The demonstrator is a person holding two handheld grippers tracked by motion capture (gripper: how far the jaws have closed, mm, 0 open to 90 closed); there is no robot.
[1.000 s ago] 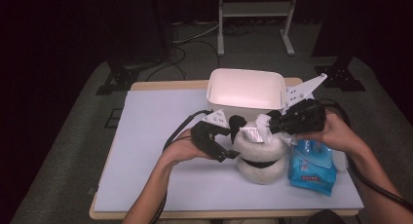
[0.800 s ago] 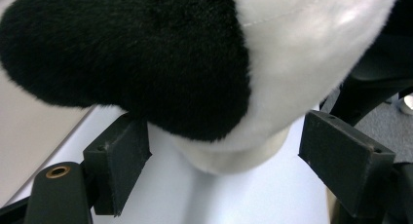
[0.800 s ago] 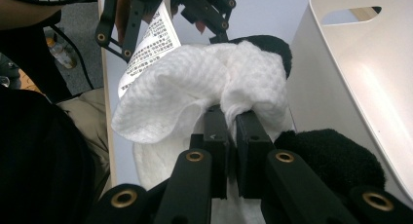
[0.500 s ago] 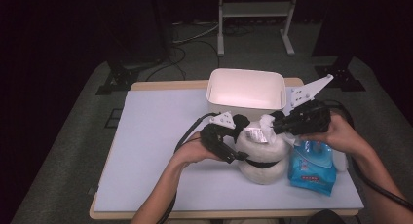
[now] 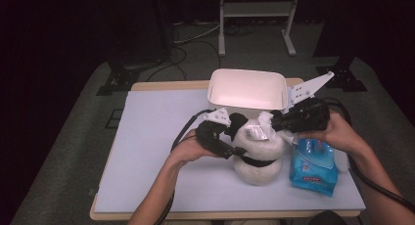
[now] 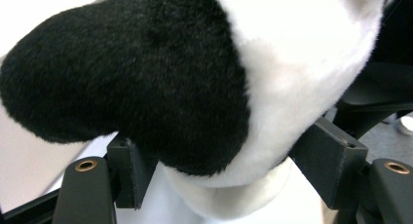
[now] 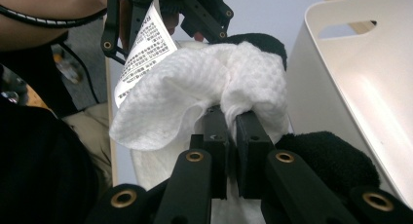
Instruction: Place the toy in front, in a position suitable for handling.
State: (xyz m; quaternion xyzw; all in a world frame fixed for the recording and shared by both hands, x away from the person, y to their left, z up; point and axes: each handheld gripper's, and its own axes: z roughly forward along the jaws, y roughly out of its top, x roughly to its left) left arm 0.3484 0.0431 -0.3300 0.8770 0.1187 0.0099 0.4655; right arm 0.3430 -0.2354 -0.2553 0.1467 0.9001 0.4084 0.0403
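A black-and-white plush toy (image 5: 254,161) stands on the table near the front right. My left gripper (image 5: 234,139) comes at it from the left. Its jaws have just been closing, and the toy's black and white fur (image 6: 209,87) bulges between them with both pads pressing on it. My right gripper (image 5: 272,122) reaches in from the right, shut on a crumpled white wipe (image 7: 195,87) that rests on top of the toy. A printed label (image 7: 143,44) sticks up from the toy beside the wipe.
A white plastic bin (image 5: 244,72) stands just behind the toy. A blue pack of wipes (image 5: 313,166) lies to the toy's right by the table's front edge. The pale tabletop (image 5: 156,137) stretches left. Cables trail from both grippers.
The left gripper has edged right toward the toy and its jaws have narrowed onto the fur. The right gripper and the wipe have stayed put.
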